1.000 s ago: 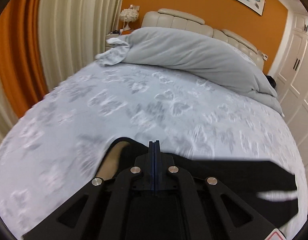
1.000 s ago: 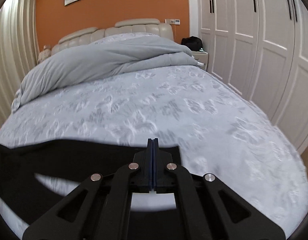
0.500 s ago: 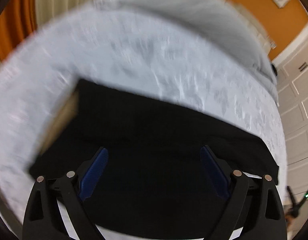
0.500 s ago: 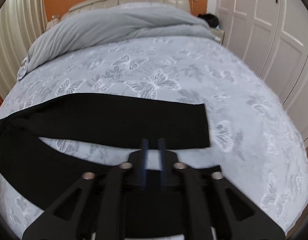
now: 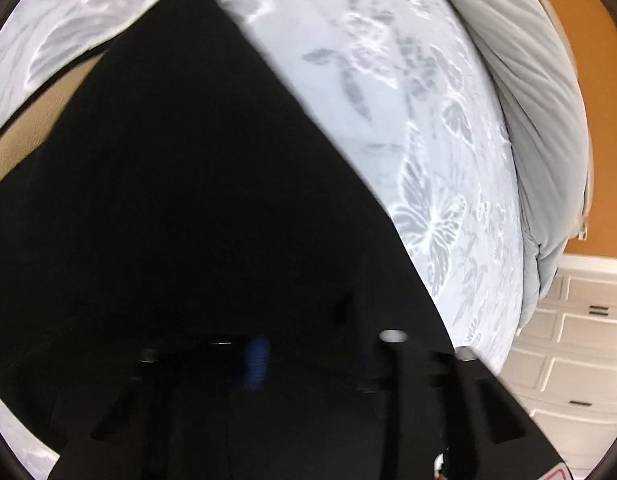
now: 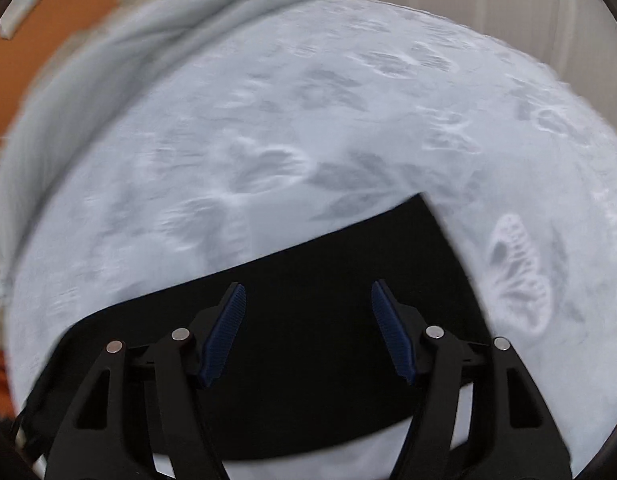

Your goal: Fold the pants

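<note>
The black pants point(image 5: 196, 208) lie flat on the butterfly-print bed sheet point(image 5: 388, 80) and fill most of the left wrist view. A tan lining shows at their left edge. My left gripper point(image 5: 304, 356) hovers close over them; it is dark and blurred, with one blue pad point(image 5: 255, 362) faintly visible, and its jaws cannot be read. In the right wrist view a black pant leg point(image 6: 316, 280) ends in a square hem at the right. My right gripper point(image 6: 308, 312) is open and empty, its blue pads spread just above that leg.
A grey duvet point(image 5: 540, 92) is bunched along the head of the bed, also in the right wrist view point(image 6: 128, 52). White wardrobe doors point(image 5: 568, 360) stand past the bed's edge. The wall behind is orange.
Both grippers let go of the pants and opened. The pants now lie on the sheet. Both grippers have dropped closer to the fabric and tilted.
</note>
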A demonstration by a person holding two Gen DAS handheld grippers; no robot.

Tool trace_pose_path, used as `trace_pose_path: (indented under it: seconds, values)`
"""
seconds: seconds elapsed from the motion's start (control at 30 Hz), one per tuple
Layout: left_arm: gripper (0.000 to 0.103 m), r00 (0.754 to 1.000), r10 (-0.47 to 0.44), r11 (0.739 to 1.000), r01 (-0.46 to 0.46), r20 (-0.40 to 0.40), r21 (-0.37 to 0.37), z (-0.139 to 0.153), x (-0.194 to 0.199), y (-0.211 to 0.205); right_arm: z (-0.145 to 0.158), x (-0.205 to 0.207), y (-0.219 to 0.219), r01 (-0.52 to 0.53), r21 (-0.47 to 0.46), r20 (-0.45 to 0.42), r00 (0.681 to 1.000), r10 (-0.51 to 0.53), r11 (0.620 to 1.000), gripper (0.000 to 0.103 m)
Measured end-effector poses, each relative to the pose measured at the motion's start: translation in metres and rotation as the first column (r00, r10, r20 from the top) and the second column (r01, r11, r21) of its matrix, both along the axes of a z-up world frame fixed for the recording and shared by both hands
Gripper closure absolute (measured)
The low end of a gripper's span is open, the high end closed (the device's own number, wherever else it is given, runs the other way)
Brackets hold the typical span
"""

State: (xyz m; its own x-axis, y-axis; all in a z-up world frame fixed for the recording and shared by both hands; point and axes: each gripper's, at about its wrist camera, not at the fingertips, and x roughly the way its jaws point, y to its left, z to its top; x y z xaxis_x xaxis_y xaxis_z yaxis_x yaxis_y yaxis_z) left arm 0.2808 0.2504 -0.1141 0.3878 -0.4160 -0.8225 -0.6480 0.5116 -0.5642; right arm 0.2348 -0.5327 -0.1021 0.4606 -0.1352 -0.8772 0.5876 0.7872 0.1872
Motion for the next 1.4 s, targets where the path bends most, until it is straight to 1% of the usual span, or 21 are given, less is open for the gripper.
trace_pose_path:
  seconds: [0.07,0.17,0.27,0.33,0.37,0.4,0.43,0.47,0.57,0.63,0.73,0.83,0.93,1.03,1.1,1.17,1.2,1.23,1.27,1.33,1.4]
  values:
    - [0.09,1.0,0.008,0.999,-0.007,0.021,-0.044,0.0,-0.006,0.004,-0.004,-0.003,-0.012,0.073,0.023,0.007,0.997,-0.074,0.997,0.04]
    - [0.093,0.997,-0.02,0.997,0.025,0.072,-0.073,0.008,-0.012,0.006,0.004,-0.026,-0.033,0.143,0.056,0.105,0.983,-0.148,0.988,0.04]
    - [0.094,0.995,-0.042,0.995,0.05,0.089,-0.084,0.011,-0.011,0.007,0.003,-0.031,-0.054,0.168,0.007,0.092,0.982,-0.168,0.986,0.034]
    - [0.094,0.993,-0.059,0.995,0.067,0.099,-0.079,0.011,-0.008,0.006,-0.005,-0.024,-0.061,0.145,-0.005,0.046,0.988,-0.145,0.989,0.034]
    - [0.094,0.992,-0.067,0.995,0.075,0.102,-0.073,0.013,-0.008,0.004,-0.014,-0.017,-0.061,0.1,-0.01,0.017,0.995,-0.1,0.995,0.052]
    - [0.094,0.992,-0.068,0.995,0.075,0.104,-0.071,0.013,-0.009,0.004,-0.018,-0.012,-0.056,0.064,-0.051,0.002,0.998,-0.064,0.997,0.062]
    - [0.094,0.992,-0.072,0.995,0.079,0.105,-0.068,0.014,-0.009,0.004,-0.017,-0.009,-0.051,0.039,-0.098,0.006,0.999,-0.038,0.994,0.092]
    - [0.094,0.991,-0.077,0.994,0.084,0.108,-0.064,0.016,-0.007,0.004,-0.012,-0.007,-0.044,-0.006,-0.119,0.02,1.0,0.008,0.993,0.096]
    - [0.098,0.986,-0.102,0.992,0.11,0.13,-0.063,0.026,-0.009,0.008,0.016,-0.018,-0.03,-0.062,-0.156,0.103,0.992,0.078,0.986,0.097]
    - [0.099,0.976,-0.126,0.989,0.138,0.177,-0.059,0.044,-0.017,0.013,0.04,-0.032,-0.023,-0.1,-0.192,0.16,0.978,0.131,0.976,0.097]
    - [0.101,0.952,-0.181,0.981,0.193,0.245,-0.026,0.07,-0.038,0.012,0.079,-0.077,-0.014,-0.165,-0.224,0.255,0.941,0.221,0.961,0.097]
    - [0.101,0.928,-0.24,0.966,0.257,0.284,-0.023,0.085,-0.077,0.015,0.098,-0.126,-0.006,-0.233,-0.272,0.278,0.91,0.309,0.933,0.097]
    - [0.101,0.915,-0.274,0.958,0.287,0.297,-0.002,0.088,-0.119,0.029,0.089,-0.178,-0.005,-0.265,-0.314,0.222,0.913,0.342,0.912,0.096]
    - [0.1,0.922,-0.315,0.949,0.308,0.226,0.069,0.069,-0.152,0.047,0.057,-0.201,-0.01,-0.299,-0.277,0.13,0.93,0.344,0.913,0.094]
    - [0.099,0.919,-0.363,0.93,0.348,0.152,0.115,0.046,-0.166,0.056,0.03,-0.217,-0.012,-0.305,-0.238,0.044,0.945,0.324,0.922,0.085]
    - [0.097,0.923,-0.36,0.927,0.337,0.136,0.168,0.038,-0.175,0.061,0.027,-0.235,-0.009,-0.263,-0.24,0.039,0.959,0.28,0.934,0.072]
    - [0.093,0.923,-0.359,0.925,0.331,0.141,0.188,0.042,-0.178,0.061,0.031,-0.244,-0.007,-0.239,-0.237,0.06,0.964,0.26,0.942,0.067]
    - [0.083,0.921,-0.356,0.924,0.321,0.16,0.207,0.047,-0.182,0.059,0.036,-0.252,-0.005,-0.218,-0.229,0.084,0.966,0.243,0.949,0.058]
    - [0.074,0.917,-0.354,0.925,0.315,0.183,0.212,0.053,-0.183,0.056,0.047,-0.266,0.0,-0.184,-0.209,0.131,0.968,0.214,0.96,0.053]
    - [0.03,0.923,-0.309,0.944,0.27,0.229,0.188,0.064,-0.185,0.05,0.068,-0.287,0.012,-0.163,-0.136,0.226,0.955,0.191,0.977,0.05]
    - [0.023,0.935,-0.263,0.958,0.223,0.237,0.182,0.066,-0.187,0.042,0.077,-0.299,0.023,-0.194,-0.017,0.297,0.936,0.19,0.981,0.045]
